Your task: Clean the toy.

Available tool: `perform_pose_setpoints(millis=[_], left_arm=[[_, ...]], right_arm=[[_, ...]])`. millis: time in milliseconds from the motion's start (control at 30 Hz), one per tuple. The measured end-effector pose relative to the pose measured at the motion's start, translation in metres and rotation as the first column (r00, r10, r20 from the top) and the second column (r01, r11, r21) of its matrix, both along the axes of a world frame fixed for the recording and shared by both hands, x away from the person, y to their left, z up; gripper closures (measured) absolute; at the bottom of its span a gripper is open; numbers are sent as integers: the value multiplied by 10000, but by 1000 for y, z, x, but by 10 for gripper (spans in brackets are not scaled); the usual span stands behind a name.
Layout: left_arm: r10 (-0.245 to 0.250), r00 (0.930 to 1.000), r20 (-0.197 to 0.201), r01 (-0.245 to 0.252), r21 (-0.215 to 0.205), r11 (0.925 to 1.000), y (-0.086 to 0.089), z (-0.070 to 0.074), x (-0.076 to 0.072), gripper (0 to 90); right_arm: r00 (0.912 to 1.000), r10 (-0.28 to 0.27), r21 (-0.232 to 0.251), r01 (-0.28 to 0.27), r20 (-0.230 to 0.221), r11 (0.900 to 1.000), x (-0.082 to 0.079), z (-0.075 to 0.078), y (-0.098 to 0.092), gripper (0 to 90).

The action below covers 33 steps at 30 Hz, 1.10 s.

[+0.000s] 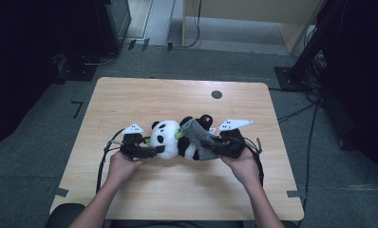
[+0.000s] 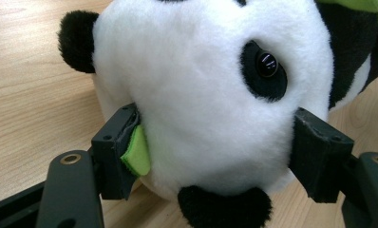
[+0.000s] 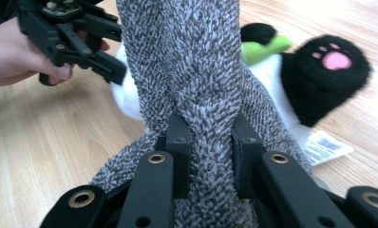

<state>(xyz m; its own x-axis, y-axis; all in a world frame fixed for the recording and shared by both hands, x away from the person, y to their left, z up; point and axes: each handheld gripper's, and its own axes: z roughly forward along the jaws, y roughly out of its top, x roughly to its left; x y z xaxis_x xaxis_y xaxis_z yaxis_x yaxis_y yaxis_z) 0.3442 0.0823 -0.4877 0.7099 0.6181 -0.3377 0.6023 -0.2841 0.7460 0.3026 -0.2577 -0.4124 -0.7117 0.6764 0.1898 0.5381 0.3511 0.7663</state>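
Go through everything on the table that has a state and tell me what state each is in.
Panda: lying on the table, head clamped.
Grey cloth: draped over the panda's body, pinched at one end.
Left gripper: shut on the panda's head.
Right gripper: shut on the cloth.

The panda plush (image 1: 167, 139) is white with black ears and black eye patches, plus a shiny black eye. One black paw (image 3: 330, 71) has a pink pad with pink toe dots, and there's a lime green bit (image 3: 265, 47) at the neck. The fuzzy cloth (image 3: 196, 71) is speckled grey and white. Both sets of fingers (image 3: 177, 152) are matte black, and the table (image 1: 130, 99) is light wood grain.
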Motion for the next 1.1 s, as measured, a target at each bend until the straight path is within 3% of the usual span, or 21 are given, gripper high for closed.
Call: perform_pose_setpoints(millis=[200,500,600,700,900,1100], left_arm=[[-57,9999,151,57,36,10000,0,-1,0,276],[-35,9999,135,35,-9,10000,0,-1,0,275],[-15,9999,159,16,-58,10000,0,-2,0,275],[62,9998,177,-60,-103,9999,0,-2,-1,277],[106,9996,269,-110,125,9999,-2,3,-5,303],[194,9996,198,-196,88,9998,-4,4,-7,313]], right_arm=[[9986,-523,-92,523,-88,9986,5,-4,-14,753],[9938,-1082,-665,1064,-237,9921,12,-10,-28,757],[9908,-1341,-543,1329,-193,9896,13,-7,-35,759],[9901,-1391,-60,1392,182,9902,10,8,-37,759],[9927,-659,466,614,1009,9970,4,40,-6,759],[9918,304,39,-311,1241,9995,14,38,48,759]])
